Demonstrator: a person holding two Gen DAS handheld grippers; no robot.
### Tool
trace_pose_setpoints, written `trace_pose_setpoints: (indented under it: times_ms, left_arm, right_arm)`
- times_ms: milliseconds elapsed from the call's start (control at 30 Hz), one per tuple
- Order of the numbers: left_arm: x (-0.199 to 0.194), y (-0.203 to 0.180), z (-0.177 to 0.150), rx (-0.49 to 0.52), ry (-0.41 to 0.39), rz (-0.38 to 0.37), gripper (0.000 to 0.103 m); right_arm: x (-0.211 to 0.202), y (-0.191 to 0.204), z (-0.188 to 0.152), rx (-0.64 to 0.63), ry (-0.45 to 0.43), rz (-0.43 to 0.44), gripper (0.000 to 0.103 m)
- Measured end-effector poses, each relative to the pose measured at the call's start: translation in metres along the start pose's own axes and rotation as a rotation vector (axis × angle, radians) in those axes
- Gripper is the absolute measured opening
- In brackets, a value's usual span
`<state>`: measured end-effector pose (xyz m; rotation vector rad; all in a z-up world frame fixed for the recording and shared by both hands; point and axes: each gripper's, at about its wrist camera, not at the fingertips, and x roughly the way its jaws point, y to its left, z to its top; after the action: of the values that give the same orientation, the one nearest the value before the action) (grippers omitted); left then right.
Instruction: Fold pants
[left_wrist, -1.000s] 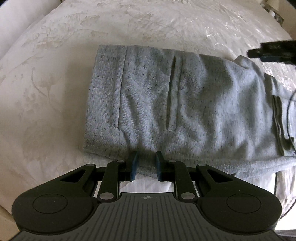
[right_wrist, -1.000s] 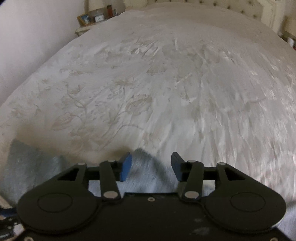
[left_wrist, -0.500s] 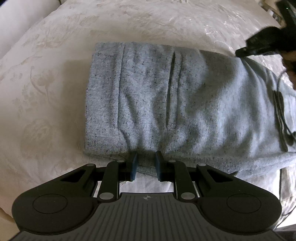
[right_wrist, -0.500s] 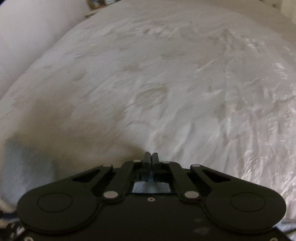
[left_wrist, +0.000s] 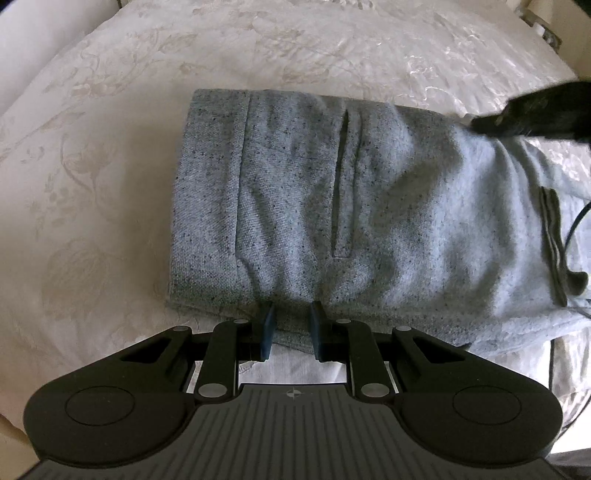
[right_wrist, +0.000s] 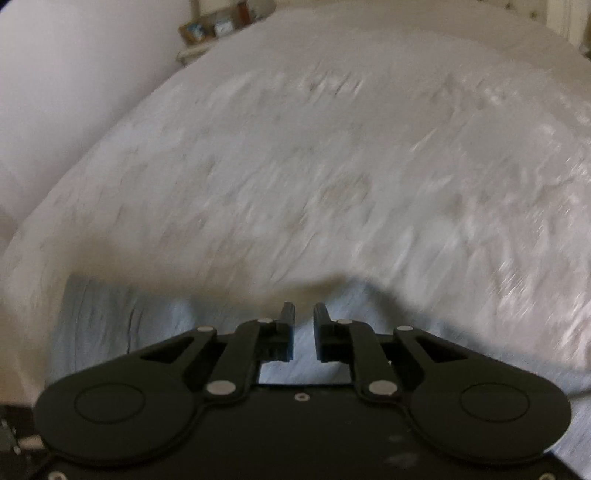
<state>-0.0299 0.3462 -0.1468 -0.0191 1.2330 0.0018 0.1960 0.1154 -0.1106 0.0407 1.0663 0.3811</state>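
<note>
Grey speckled pants (left_wrist: 369, 203) lie folded into a broad rectangle on the white bedspread (left_wrist: 110, 147). My left gripper (left_wrist: 291, 317) is shut on their near edge, and the cloth puckers toward the blue pads (left_wrist: 266, 328). The right gripper (left_wrist: 535, 110) shows as a dark blurred shape over the pants' far right corner. In the right wrist view, which is blurred, the right gripper (right_wrist: 303, 310) has its jaws opening, a narrow gap between them. The pants (right_wrist: 110, 314) lie beneath it and nothing is pinched.
The flowered bedspread (right_wrist: 332, 166) spreads far beyond the pants. A pale wall (right_wrist: 74, 74) runs along the left, with a nightstand (right_wrist: 210, 29) of small items at the far end. A thin black cable (left_wrist: 576, 225) hangs over the pants' right end.
The right gripper's jaws closed fully, then parted a little, and it shifted so that more of the pants lies under it. The left gripper kept its hold and did not move.
</note>
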Motion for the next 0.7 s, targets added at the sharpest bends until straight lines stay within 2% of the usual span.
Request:
trace_pose_setpoints:
  times_ms: [133, 267, 367, 533, 600, 700]
  left_arm:
    - [-0.003, 0.0, 0.005, 0.01, 0.019, 0.009, 0.02]
    - [0.0, -0.003, 0.009, 0.023, 0.033, 0.018, 0.02]
    - [-0.001, -0.004, 0.009, 0.025, 0.035, 0.016, 0.02]
    - [-0.001, -0.004, 0.012, 0.02, 0.031, 0.008, 0.02]
    - [-0.006, -0.001, 0.011, 0.012, 0.019, -0.004, 0.02]
    - [-0.018, 0.005, 0.009, 0.004, -0.025, -0.028, 0.02]
  right_arm:
    - [0.031, 0.013, -0.001, -0.008, 0.049, -0.045, 0.014]
    - [0.043, 0.014, 0.01, 0.005, 0.054, -0.069, 0.014]
    - [0.03, 0.012, 0.013, 0.015, 0.026, -0.057, 0.014]
    - [-0.014, 0.015, -0.006, 0.032, -0.025, -0.026, 0.017]
    - [-0.029, 0.017, -0.02, 0.039, -0.029, -0.021, 0.027]
    - [-0.045, 0.022, -0.048, 0.02, 0.002, -0.024, 0.031]
